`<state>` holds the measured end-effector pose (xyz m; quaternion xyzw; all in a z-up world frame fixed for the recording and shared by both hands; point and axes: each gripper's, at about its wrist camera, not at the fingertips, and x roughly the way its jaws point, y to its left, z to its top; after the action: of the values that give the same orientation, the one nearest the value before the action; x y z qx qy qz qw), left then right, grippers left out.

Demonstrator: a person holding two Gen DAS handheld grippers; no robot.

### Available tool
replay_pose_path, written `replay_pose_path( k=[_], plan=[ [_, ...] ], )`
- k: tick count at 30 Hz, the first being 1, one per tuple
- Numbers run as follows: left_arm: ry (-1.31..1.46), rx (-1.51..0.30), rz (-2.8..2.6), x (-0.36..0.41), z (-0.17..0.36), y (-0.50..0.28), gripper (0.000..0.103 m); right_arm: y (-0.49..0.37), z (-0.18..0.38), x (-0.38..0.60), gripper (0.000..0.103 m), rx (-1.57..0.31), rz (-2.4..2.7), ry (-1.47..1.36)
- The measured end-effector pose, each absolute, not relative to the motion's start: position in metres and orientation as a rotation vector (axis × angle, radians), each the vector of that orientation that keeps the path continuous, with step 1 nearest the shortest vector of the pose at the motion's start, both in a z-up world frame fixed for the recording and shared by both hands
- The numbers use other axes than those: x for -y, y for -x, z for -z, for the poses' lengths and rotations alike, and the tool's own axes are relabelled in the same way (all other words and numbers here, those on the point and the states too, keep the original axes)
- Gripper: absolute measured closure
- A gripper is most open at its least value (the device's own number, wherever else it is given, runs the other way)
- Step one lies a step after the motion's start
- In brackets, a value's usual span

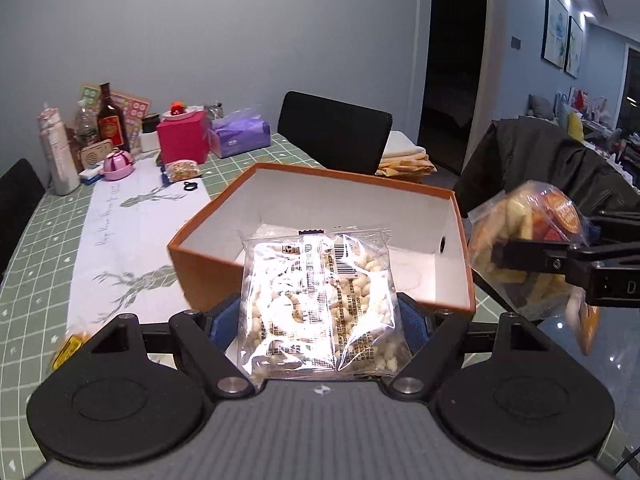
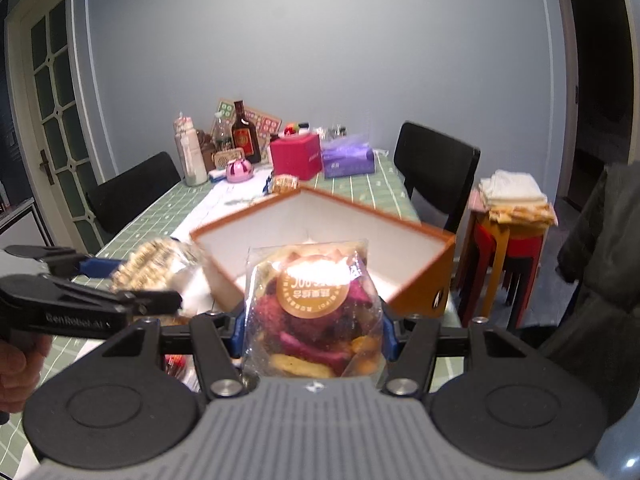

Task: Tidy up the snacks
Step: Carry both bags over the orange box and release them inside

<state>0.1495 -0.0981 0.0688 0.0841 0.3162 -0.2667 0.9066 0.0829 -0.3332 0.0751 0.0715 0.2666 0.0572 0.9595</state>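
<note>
We have a snack in each gripper. Our left gripper [image 1: 320, 312] has its jaws closed on a clear bag of pale puffed snacks [image 1: 316, 300], pinched at its two side edges by the blue pads, with the bag standing upright in front of the camera. Our right gripper [image 2: 312, 328] has its jaws closed the same way on a clear bag of mixed dried fruit chips [image 2: 316, 312] with a round orange label.

Both bags hang just short of the near rim of the open orange box [image 1: 208, 224], which sits on the green checked table [image 1: 36, 240]. In the left wrist view the box fills the 12 o'clock direction and the right gripper's bag shows at 3 o'clock, beside the box's right corner. In the right wrist view the left gripper's bag sits at 9 o'clock, by the box's left corner. The box's white inside looks bare as far as we can see.

We judge both bags light, soft and crinkly, with slick film that could slide between the pads, and brittle contents that a hard squeeze would crush. A hold across the sides, on the air-filled body near the seams, seems right, and a low release into the box would spare the contents.

Another small snack packet [image 1: 183, 170] lies farther up the table at 11 o'clock, near a red box [image 1: 182, 140] and a purple tissue pack [image 1: 240, 136].
</note>
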Motion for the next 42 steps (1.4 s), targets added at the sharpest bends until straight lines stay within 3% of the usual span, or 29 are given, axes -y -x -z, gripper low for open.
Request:
replay_pose_path(
  k=[23, 42],
  plan=[
    [-0.281, -0.789, 0.612, 0.182, -0.05, -0.221, 0.011, -0.252, -0.081, 0.375, 0.045, -0.748, -0.158, -0.076],
    [-0.396, -0.945, 0.607, 0.218, 0.016, -0.229, 0.011, -0.309, 0.002, 0.365, 0.045, -0.988, -0.325, 0.09]
  ],
)
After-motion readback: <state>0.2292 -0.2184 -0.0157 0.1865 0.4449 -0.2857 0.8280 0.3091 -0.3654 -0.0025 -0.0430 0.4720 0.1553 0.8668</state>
